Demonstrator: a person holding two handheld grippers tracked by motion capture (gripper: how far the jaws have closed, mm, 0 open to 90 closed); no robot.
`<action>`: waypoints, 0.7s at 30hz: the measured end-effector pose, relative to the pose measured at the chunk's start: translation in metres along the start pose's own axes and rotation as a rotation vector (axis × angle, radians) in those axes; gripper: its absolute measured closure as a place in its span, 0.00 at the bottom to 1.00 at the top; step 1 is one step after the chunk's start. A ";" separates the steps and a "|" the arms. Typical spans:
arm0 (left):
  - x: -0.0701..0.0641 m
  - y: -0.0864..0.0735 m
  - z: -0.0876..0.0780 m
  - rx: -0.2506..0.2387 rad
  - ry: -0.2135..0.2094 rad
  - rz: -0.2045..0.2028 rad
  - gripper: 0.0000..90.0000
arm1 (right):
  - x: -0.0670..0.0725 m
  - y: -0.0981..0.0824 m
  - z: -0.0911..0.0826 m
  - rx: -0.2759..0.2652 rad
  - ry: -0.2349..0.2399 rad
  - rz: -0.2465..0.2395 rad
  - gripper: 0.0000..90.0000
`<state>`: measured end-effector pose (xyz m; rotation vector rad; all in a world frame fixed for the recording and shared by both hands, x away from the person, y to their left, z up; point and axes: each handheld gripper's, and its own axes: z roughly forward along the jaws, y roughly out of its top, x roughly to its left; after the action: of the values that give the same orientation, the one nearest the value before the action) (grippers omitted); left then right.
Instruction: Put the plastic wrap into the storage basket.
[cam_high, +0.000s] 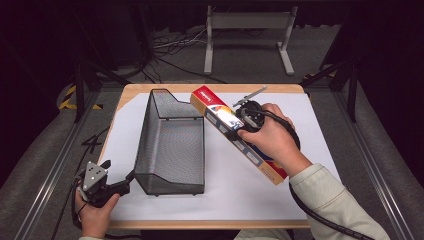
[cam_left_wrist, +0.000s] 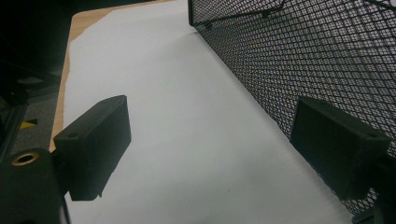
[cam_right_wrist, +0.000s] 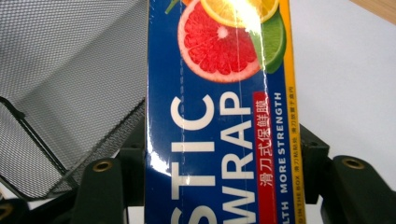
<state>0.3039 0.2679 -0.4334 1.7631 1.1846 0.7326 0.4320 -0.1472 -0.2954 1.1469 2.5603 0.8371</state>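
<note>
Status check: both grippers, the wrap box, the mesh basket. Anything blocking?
Right gripper clamped on plastic wrap box, held beside mesh basket. Left gripper open, one jaw at the basket's near corner. Basket interior clear.

One long plastic wrap box (cam_high: 235, 134) is showing on the table, and one black mesh basket (cam_high: 170, 145) is sitting beside it. Two grippers are showing, the left gripper (cam_high: 112, 177) and the right gripper (cam_high: 235, 131), each carrying two black jaws. One white sheet (cam_high: 300, 130) is covering the one wooden table (cam_high: 130, 90).
</note>
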 end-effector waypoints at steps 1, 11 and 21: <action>0.000 0.000 0.000 0.000 -0.001 0.001 0.15 | 0.003 0.002 0.001 0.002 0.002 0.000 0.45; 0.001 0.000 0.000 0.000 -0.003 0.004 0.15 | 0.033 0.027 0.011 0.007 0.028 -0.013 0.45; 0.000 -0.001 0.001 0.001 -0.005 0.008 0.15 | 0.054 0.043 0.024 0.016 0.019 0.008 0.45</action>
<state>0.3045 0.2676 -0.4344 1.7705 1.1760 0.7320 0.4314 -0.0743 -0.2878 1.1594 2.5836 0.8350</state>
